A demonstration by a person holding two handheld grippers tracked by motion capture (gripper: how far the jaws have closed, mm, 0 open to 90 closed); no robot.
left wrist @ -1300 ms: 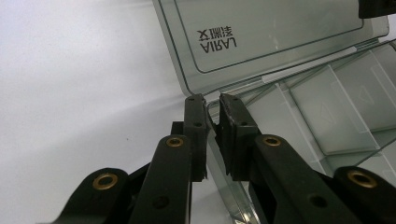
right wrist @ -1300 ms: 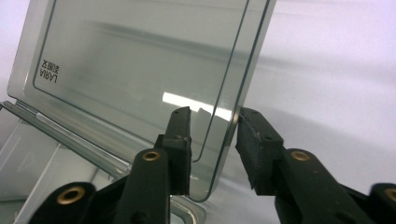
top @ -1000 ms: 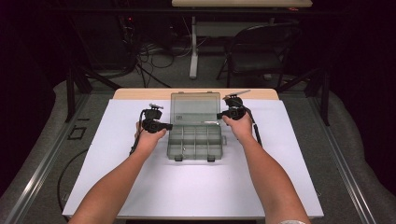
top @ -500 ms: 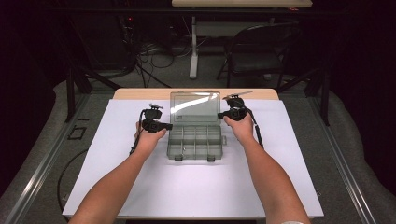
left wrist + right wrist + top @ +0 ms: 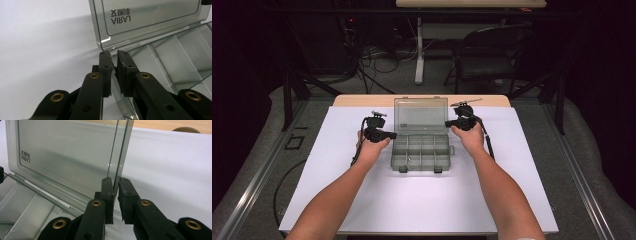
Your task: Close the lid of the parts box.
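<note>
Left tool (image 5: pixel 388 135) clamped on the side wall of the clear plastic box (image 5: pixel 421 152), jaws nearly together with the thin wall pinched between them in the left gripper view (image 5: pixel 113 58). Right tool (image 5: pixel 451 123) clamped on the side edge of the open lid (image 5: pixel 420 115), jaws just closing in around that edge, seen between them in the right gripper view (image 5: pixel 115 182). Box between the two tools, on the white surface (image 5: pixel 337 200); lid raised behind the tray, tilted back, printed label (image 5: pixel 120 15) on it. Divided compartments just beyond the left tool's jaws. Folding chair (image 5: pixel 492 60), loose cables (image 5: pixel 372 55) and a desk leg (image 5: pixel 418 50) well beyond both tools, off the surface.
</note>
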